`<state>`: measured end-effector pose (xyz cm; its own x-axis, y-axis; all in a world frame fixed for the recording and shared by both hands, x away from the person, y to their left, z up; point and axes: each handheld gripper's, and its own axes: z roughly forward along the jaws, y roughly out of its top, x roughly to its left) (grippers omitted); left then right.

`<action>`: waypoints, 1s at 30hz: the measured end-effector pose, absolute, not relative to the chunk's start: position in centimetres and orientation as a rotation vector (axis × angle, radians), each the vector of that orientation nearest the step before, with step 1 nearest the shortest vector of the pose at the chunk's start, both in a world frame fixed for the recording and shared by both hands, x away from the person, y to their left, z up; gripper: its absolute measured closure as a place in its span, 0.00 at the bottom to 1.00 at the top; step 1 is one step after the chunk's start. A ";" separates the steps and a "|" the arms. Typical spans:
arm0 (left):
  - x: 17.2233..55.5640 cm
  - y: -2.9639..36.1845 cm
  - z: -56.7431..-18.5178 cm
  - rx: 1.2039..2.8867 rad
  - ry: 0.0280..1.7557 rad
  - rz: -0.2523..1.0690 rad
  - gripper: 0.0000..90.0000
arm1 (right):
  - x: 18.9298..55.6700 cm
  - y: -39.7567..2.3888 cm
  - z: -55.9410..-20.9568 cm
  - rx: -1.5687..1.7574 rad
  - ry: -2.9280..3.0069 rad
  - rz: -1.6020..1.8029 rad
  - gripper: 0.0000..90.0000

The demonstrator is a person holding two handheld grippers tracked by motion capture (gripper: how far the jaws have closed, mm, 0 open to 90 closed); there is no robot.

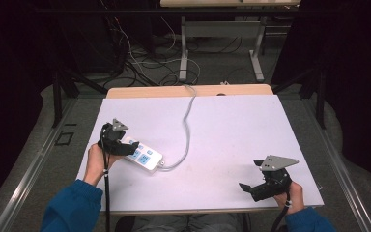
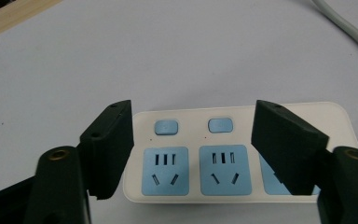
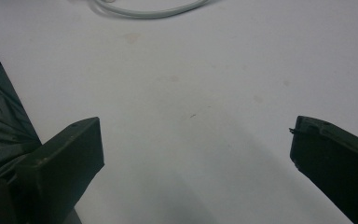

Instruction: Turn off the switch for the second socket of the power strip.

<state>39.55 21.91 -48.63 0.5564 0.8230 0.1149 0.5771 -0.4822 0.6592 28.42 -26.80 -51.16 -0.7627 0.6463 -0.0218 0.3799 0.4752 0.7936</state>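
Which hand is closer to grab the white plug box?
Left. The left gripper hangs open right over the power strip, fingers either side. The right gripper is far off above bare table.

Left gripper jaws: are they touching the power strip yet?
Cannot tell. In the left gripper view the left gripper stands open, jaws astride the power strip and overlapping its ends, but neither contact nor a gap shows plainly.

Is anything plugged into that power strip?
No. Both fully visible sockets on the power strip are empty; a third is partly hidden by the left gripper, so that one is uncertain.
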 end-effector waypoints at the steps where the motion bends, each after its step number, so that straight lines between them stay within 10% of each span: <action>1: 39.6 21.9 -48.7 2.227 1.123 0.571 0.39 | 28.4 -26.8 -51.2 0.872 2.395 1.188 0.02; 19: 40.2 21.1 -49.9 2.241 1.071 0.482 1.00 | 28.5 -26.8 -51.2 0.870 2.414 1.166 0.02; 30: 40.5 20.8 -50.6 2.262 1.056 0.448 1.00 | 28.5 -26.8 -51.2 0.871 2.406 1.172 0.03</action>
<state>40.45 20.78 -50.60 0.6275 0.7770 0.0500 0.5761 -0.5066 0.6415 28.45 -26.81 -51.19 -0.7604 0.6491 -0.0236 0.3815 0.4757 0.7926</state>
